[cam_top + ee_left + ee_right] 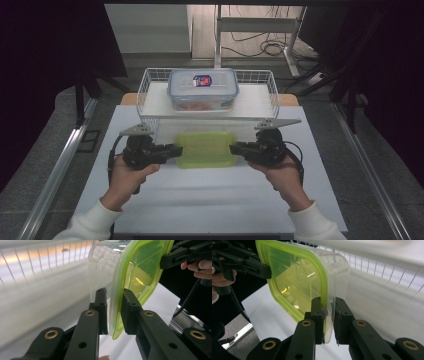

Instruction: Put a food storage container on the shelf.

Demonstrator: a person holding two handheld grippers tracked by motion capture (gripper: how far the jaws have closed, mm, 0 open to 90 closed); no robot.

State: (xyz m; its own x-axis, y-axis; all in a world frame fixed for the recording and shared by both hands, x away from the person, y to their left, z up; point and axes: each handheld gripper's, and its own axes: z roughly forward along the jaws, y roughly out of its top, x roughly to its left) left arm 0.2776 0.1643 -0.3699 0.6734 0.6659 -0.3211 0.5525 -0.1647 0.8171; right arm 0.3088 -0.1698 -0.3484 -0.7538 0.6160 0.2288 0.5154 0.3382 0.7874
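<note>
A clear plastic container with a lime-green lid [206, 149] hangs level just above the white table, in front of the wire basket. My left gripper [177, 149] is shut on its left rim and my right gripper [234, 148] on its right rim. In the left gripper view the jaws [114, 312] pinch the green lid edge [136, 272], with the other gripper [175, 257] at the far end. The right gripper view has its jaws [329, 317] clamped on the rim of the container [294, 282], and the left gripper [249, 265] holds the opposite side.
A white wire basket [150, 82] stands at the back of the table with a blue-lidded clear food box [202, 89] in it. The white tabletop [200, 200] extends toward the person. Metal rails run along both sides on the floor.
</note>
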